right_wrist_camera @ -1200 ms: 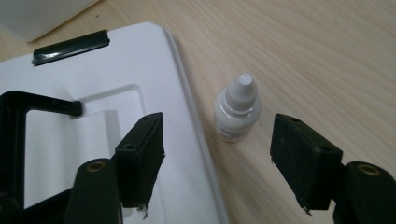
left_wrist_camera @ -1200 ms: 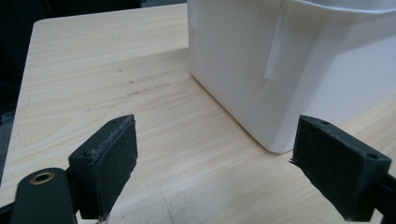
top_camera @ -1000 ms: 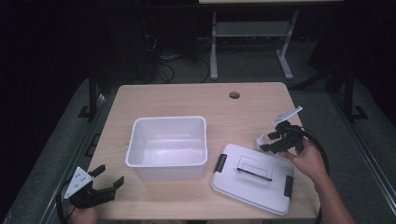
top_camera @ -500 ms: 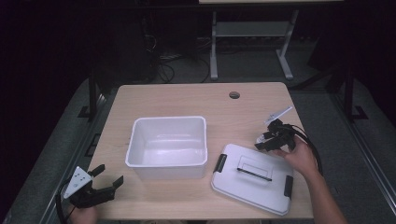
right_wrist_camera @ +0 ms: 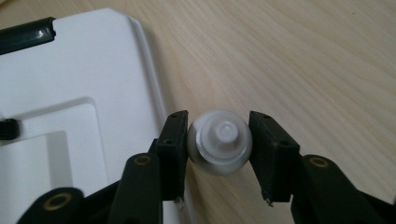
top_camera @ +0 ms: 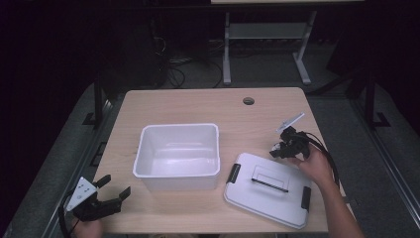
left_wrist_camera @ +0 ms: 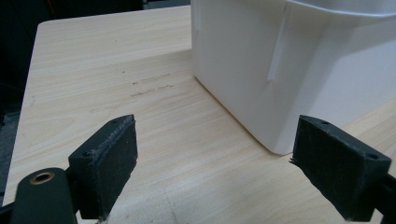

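Observation:
My right gripper is shut on a small white round object, which is pinched between both pads. It hovers low over the table, just beyond the far right corner of a flat white lid with black latches and a handle. In the right gripper view the lid lies directly to the left of the jaws. An empty white plastic bin stands at the table's middle. My left gripper is open at the near left corner, and its jaws point at the bin's corner with nothing between them.
The light wooden table has a round cable hole at the far right. Black cables trail from both grippers. Dark floor and a metal table frame lie beyond the far edge.
My right gripper has drifted a little left toward the lid with the white object in it. The left gripper has stayed in place.

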Action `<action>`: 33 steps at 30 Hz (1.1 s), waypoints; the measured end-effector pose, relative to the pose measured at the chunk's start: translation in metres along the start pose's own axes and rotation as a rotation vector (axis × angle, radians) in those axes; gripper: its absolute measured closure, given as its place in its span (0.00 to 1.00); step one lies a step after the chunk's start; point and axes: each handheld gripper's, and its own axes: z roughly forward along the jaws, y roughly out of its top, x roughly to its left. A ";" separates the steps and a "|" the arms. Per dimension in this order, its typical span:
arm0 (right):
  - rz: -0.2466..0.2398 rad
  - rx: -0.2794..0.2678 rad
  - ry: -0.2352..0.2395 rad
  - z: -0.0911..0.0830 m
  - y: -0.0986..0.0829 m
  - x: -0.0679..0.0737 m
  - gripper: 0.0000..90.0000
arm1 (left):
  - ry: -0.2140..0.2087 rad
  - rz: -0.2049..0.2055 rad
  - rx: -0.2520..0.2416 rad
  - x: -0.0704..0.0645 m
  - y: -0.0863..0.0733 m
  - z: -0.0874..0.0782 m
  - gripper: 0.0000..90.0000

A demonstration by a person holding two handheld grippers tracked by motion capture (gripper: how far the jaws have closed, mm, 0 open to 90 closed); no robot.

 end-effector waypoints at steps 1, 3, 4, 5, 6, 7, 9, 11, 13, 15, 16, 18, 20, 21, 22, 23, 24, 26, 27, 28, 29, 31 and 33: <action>0.001 -0.001 -0.001 0.000 0.000 0.000 0.66 | 0.001 0.000 0.000 0.000 0.000 0.000 0.14; -0.006 0.001 -0.006 -0.001 0.000 0.001 0.66 | -0.001 0.003 0.000 0.000 0.000 0.000 0.14; -0.006 0.001 -0.006 -0.001 0.000 0.001 0.66 | -0.001 0.003 0.000 0.000 0.000 0.000 0.14; -0.011 0.000 -0.001 -0.002 0.000 0.002 0.66 | -0.002 0.007 0.004 -0.001 0.000 0.000 0.14; -0.011 0.000 -0.001 -0.002 0.000 0.002 0.66 | -0.002 0.007 0.004 -0.001 0.000 0.000 0.14; -0.025 0.009 -0.007 -0.003 0.000 0.003 0.66 | -0.003 0.007 0.005 -0.001 0.000 0.000 0.14; -0.022 -0.001 -0.005 -0.006 0.001 0.004 0.66 | -0.002 0.007 0.004 -0.001 0.000 0.000 0.14; -0.021 -0.011 -0.009 -0.010 0.002 0.005 0.66 | -0.003 0.006 0.004 0.000 0.000 0.000 0.14; -0.025 -0.016 -0.016 -0.016 0.005 0.008 0.66 | -0.005 0.005 0.006 -0.001 0.000 0.001 0.14; -0.033 -0.034 -0.016 -0.023 0.007 0.011 0.66 | -0.005 0.006 0.006 -0.001 0.000 0.001 0.14; -0.032 -0.045 -0.013 -0.027 0.009 0.013 0.66 | -0.005 0.008 0.007 -0.002 0.000 0.002 0.14; -0.036 -0.049 -0.013 -0.031 0.011 0.015 0.66 | -0.006 0.011 0.009 -0.002 0.000 0.002 0.14; -0.052 -0.058 -0.008 -0.039 0.014 0.019 0.66 | -0.006 0.013 0.008 -0.002 0.000 0.002 0.14; -0.058 -0.065 -0.004 -0.042 0.016 0.021 0.66 | -0.006 0.012 0.008 -0.002 0.001 0.002 0.14; -0.058 -0.080 0.008 -0.048 0.019 0.025 0.66 | -0.004 0.011 0.008 -0.002 0.000 0.002 0.14; -0.058 -0.083 0.014 -0.050 0.020 0.027 0.66 | -0.004 0.011 0.008 -0.002 0.000 0.002 0.14; -0.058 -0.083 0.014 -0.050 0.020 0.027 0.66 | -0.004 0.011 0.009 -0.002 0.000 0.002 0.14; -0.064 -0.090 0.025 -0.057 0.023 0.034 0.66 | -0.005 0.012 0.009 -0.002 0.000 0.002 0.14; -0.064 -0.093 0.035 -0.059 0.025 0.036 0.66 | -0.005 0.012 0.009 -0.002 0.000 0.002 0.14; -0.070 -0.092 0.035 -0.061 0.026 0.038 0.67 | -0.004 0.013 0.008 -0.002 0.000 0.002 0.14; -0.076 -0.094 0.036 -0.063 0.027 0.040 0.66 | -0.004 0.012 0.008 -0.002 0.000 0.002 0.14; -0.081 -0.100 0.044 -0.066 0.029 0.045 0.67 | -0.003 0.011 0.009 -0.002 0.000 0.002 0.14; -0.083 -0.105 0.055 -0.070 0.031 0.049 0.66 | -0.004 0.012 0.008 -0.002 0.000 0.002 0.14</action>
